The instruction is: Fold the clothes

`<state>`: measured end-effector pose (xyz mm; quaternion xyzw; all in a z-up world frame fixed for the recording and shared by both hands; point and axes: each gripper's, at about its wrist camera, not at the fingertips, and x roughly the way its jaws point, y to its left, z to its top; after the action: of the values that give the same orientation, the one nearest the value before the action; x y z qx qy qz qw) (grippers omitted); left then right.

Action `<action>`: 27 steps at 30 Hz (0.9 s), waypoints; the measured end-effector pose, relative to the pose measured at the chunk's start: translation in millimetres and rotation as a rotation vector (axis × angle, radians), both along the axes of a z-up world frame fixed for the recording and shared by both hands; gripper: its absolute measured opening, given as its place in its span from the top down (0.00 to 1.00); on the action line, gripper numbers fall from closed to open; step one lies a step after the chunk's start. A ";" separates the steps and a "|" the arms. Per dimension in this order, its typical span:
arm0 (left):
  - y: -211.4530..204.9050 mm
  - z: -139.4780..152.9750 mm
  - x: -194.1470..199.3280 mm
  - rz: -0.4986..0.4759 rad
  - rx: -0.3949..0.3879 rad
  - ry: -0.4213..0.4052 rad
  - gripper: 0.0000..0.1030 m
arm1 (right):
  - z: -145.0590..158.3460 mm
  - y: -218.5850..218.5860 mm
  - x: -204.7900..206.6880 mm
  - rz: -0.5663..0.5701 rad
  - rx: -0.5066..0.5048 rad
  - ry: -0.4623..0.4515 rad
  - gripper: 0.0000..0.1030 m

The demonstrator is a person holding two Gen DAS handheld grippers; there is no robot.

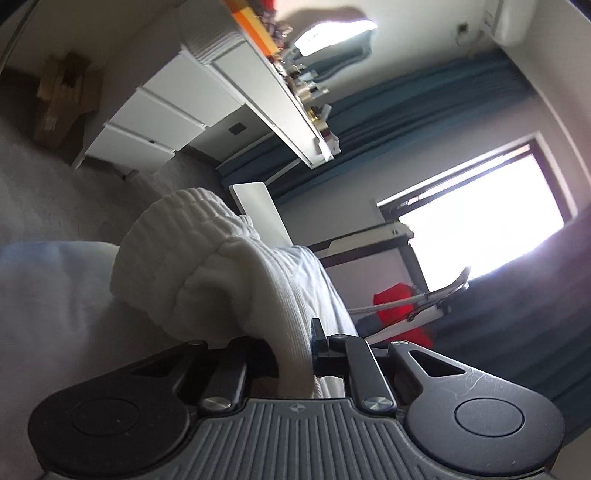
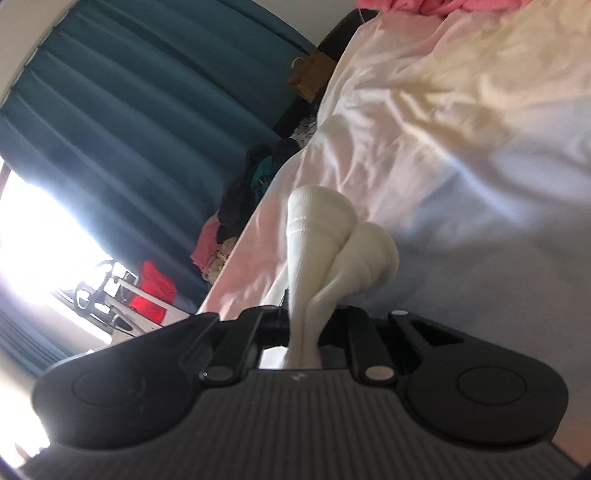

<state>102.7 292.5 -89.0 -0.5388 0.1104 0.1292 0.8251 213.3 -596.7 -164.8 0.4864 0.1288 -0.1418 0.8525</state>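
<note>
A white ribbed sock (image 1: 207, 273) is bunched in front of my left gripper (image 1: 295, 350), whose jaws are shut on its fabric. The sock hangs over the pale bed sheet (image 1: 55, 314). In the right wrist view, my right gripper (image 2: 303, 332) is shut on white ribbed socks (image 2: 332, 240); two rounded sock ends stick out beyond the jaws above the white sheet (image 2: 461, 166). The gripper fingertips are hidden by the fabric in both views.
A white chest of drawers (image 1: 155, 122) and a shelf with clutter (image 1: 295, 92) stand by teal curtains (image 1: 406, 107) and a bright window (image 1: 480, 214). A pile of dark and pink clothes (image 2: 236, 214) lies at the bed's edge. Pink fabric (image 2: 406, 7) lies far on the bed.
</note>
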 end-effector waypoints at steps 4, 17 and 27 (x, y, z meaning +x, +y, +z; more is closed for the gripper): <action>16.4 1.9 -51.1 0.006 -0.072 0.016 0.87 | 14.3 -3.2 -44.2 -0.020 0.027 0.016 0.90; 19.0 1.1 -97.4 -0.072 0.039 0.279 0.72 | -32.2 -23.1 -97.7 -0.001 0.198 0.173 0.88; -51.5 34.2 -112.7 -0.231 0.257 0.360 0.43 | -49.2 -25.0 -92.8 0.073 0.210 0.189 0.50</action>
<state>-10.0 241.0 -54.8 -0.3818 0.2992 0.1412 0.8630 120.5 -621.7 -214.1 0.5523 0.2403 -0.1414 0.7856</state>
